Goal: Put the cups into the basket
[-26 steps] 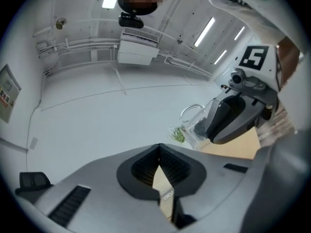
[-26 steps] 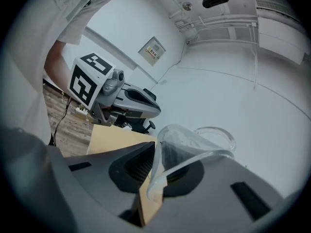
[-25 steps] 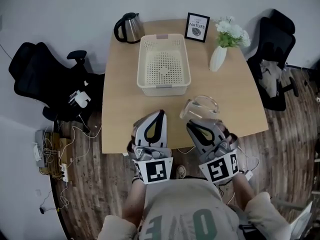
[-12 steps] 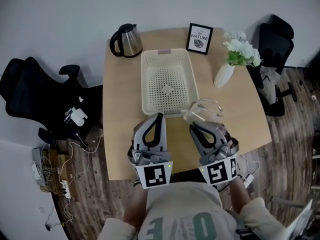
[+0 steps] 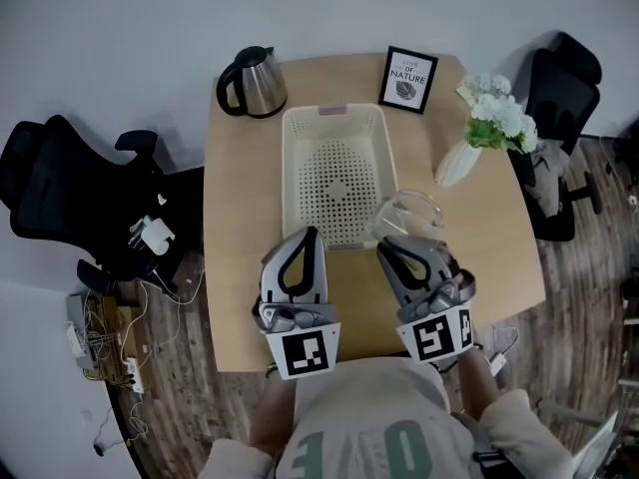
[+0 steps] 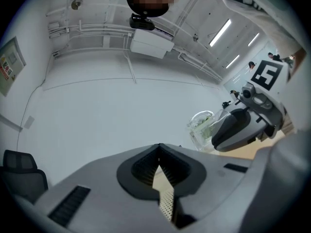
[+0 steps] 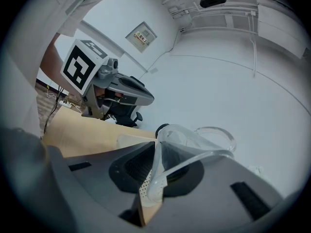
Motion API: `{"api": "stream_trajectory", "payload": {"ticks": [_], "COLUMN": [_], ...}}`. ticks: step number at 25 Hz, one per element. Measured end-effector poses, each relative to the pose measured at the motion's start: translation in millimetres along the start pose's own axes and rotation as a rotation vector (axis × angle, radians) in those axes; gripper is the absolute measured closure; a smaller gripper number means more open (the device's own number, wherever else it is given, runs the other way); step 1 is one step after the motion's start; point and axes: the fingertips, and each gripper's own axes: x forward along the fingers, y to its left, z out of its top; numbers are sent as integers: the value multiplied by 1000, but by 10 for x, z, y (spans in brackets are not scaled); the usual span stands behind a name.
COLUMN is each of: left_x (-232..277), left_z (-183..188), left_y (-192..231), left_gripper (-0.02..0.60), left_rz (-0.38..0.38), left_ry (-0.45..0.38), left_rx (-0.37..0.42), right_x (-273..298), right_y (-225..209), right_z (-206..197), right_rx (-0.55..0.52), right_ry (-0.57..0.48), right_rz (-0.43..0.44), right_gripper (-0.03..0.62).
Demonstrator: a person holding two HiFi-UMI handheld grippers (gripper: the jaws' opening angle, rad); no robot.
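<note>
Over on the left a black office chair [image 5: 65, 183] stands clear of the table [image 5: 235, 218], with a tangle of cables [image 5: 105, 317] on the wooden floor near it. A steel kettle [image 5: 252, 83] sits at the table's far left corner. The left tongs [image 5: 307, 234] hang over the near half of the table, their tips just short of the basket's near rim. Their two jaws are pressed together on themselves, and only a sliver of perforated cream plastic shows through the slit between them. The cream plastic basket [image 5: 293, 168] lies lengthwise in the middle of the table, its holed floor bare. To its right come the right tongs [image 5: 387, 243], held beside the left pair and pointing the same way, toward the far edge. These are nearly closed and pinch the wall of a clear glass cup [image 5: 409, 213]. In the right gripper view the glass edge runs straight down between the two pads, and the cup's round rim stands out past the tips. From above, the glass cup sits directly ahead of the right tongs and overlaps the basket's near right corner. How high it hangs over that corner I cannot tell. Behind it, at the far edge, stands a framed print [image 5: 407, 80] reading "NATURE". Further right a white vase [image 5: 457, 165] of white flowers [image 5: 499, 118] leans near the table's right edge. A second black chair [image 5: 559, 98] stands beyond that.
</note>
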Motion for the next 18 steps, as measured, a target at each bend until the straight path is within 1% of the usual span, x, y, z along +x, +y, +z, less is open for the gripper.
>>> {"api": "stream_trajectory", "payload": {"ticks": [4, 8, 12, 18], "left_x": [148, 263, 365, 483], "left_z": [-63, -67, -128, -268], "left_y": [66, 63, 53, 36], "left_gripper": [574, 574, 574, 574], "left_rz": [32, 38, 34, 24], "left_ry": [18, 20, 28, 52], "left_rx": [-6, -7, -9, -23], "right_x": [128, 244, 460, 831], "right_y": [-119, -224, -286, -269], "right_z": [-39, -123, -251, -513], "right_rx": [-7, -26, -120, -282], "right_ry": [-15, -5, 35, 130], "right_rz": [17, 40, 94, 252], "right_gripper": [562, 562, 562, 562]}}
